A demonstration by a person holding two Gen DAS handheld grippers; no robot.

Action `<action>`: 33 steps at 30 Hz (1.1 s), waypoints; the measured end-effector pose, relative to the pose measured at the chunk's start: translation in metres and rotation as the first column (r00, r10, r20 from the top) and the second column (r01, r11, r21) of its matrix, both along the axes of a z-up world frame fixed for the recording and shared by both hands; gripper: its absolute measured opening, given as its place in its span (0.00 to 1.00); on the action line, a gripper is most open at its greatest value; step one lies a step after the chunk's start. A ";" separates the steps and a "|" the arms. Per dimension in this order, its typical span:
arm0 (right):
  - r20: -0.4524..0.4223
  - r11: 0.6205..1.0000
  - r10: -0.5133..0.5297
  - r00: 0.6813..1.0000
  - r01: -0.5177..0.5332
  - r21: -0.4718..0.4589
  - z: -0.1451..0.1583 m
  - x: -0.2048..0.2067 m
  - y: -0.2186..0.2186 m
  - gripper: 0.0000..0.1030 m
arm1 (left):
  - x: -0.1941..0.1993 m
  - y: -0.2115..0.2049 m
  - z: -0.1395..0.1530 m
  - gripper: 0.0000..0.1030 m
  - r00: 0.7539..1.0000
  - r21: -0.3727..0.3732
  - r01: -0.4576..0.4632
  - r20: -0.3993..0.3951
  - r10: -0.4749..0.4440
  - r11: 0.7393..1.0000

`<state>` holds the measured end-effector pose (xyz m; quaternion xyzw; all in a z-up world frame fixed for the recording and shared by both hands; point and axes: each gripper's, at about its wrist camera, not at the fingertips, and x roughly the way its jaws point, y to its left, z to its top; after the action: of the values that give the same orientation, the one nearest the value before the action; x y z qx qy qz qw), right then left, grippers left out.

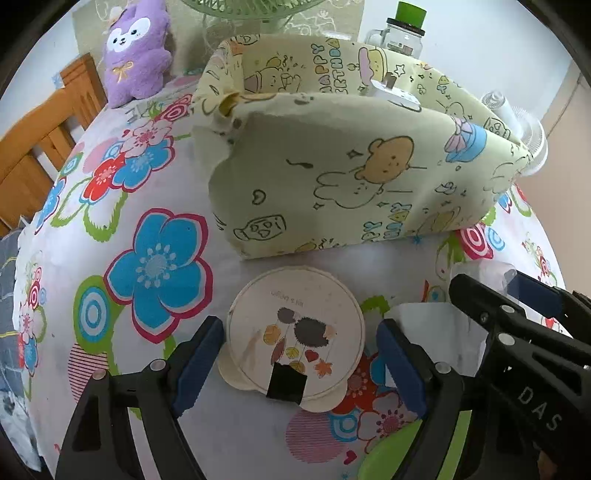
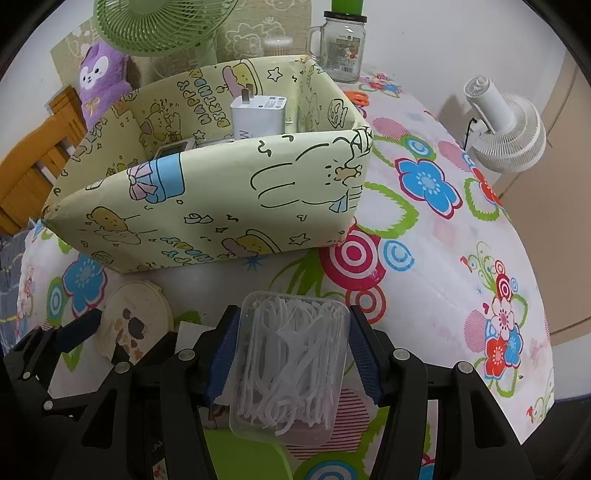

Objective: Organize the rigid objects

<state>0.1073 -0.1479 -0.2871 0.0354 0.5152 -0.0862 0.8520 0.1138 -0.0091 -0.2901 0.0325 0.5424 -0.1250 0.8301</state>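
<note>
- Left wrist view: a flowered tablecloth (image 1: pixel 155 258) covers the table and fills most of the frame, with big blue, red and pink blooms.
- A pale yellow cartoon-print box (image 1: pixel 351 177) stands at centre and upper right; a white charger (image 1: pixel 391 92) shows above its rim.
- At upper left sit a purple plush toy (image 1: pixel 136 51) and a wooden chair back (image 1: pixel 40 147); a green fan (image 1: pixel 251 11) and a glass jar (image 1: pixel 402 33) line the top edge against a pale wall.
- The left gripper (image 1: pixel 299 362) stands apart, its jaws on either side of a round lidded tin (image 1: pixel 295 336) lying on the cloth at lower centre, pads clear of it.
- Right wrist view: the same cloth runs to the table edge at right, where a white fan (image 2: pixel 506 129) stands.
- The right gripper (image 2: pixel 291 354) is clamped on a clear box of floss picks (image 2: pixel 291 362) at lower centre, just before the yellow box.
</note>
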 end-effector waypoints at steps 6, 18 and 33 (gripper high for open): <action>-0.015 1.000 0.001 1.000 -0.001 0.007 -0.003 0.001 -0.001 0.58 | -0.001 -0.009 0.000 0.74 1.000 0.070 0.004 0.001 -0.004 0.998; 0.007 1.000 0.021 1.000 -0.021 0.023 0.008 -0.001 -0.003 0.58 | -0.008 -0.018 0.016 0.74 1.000 0.069 -0.007 0.000 0.007 0.998; 0.102 0.997 0.065 0.993 -0.070 0.042 0.052 -0.013 -0.005 0.58 | -0.024 -0.022 0.058 0.74 0.996 0.052 -0.063 0.067 0.059 0.997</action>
<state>0.0946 -0.1529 -0.2354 0.0418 0.4745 -0.0437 0.8782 0.0899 -0.0310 -0.2326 0.0424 0.5188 -0.0840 0.8497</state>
